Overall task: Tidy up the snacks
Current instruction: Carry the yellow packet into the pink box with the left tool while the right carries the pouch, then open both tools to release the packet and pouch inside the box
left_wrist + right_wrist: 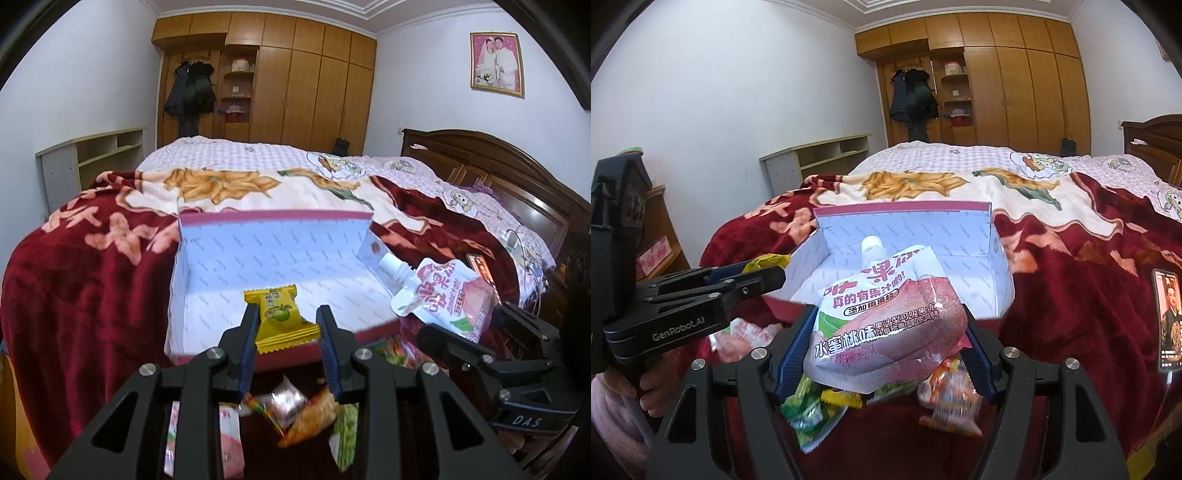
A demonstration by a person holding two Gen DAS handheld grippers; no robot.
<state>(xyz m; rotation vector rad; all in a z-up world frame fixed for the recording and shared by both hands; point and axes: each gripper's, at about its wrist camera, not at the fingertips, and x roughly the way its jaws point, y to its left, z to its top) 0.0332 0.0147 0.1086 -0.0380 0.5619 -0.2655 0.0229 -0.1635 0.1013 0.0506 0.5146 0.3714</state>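
An open white box with a pink rim (273, 254) (960, 225) lies on the red blanket (92, 295). My left gripper (289, 312) is shut on a small yellow snack packet (279, 314) and holds it over the box's near edge. In the right wrist view the left gripper (757, 275) is at the left, with the yellow packet (764, 261) at its tips. My right gripper (888, 314) is shut on a pink peach jelly pouch (886, 321) with a white cap, just before the box. The left wrist view shows this pouch (443, 295) in the right gripper (476, 332) at the box's right corner.
Several loose snack packets (295, 410) (820, 406) lie on the blanket under both grippers. A lit phone (1167, 317) rests on the blanket at the right. A wooden headboard (517, 177) stands far right, with a low shelf unit (92, 155) at the left wall. A person's hand (646, 387) grips the left handle.
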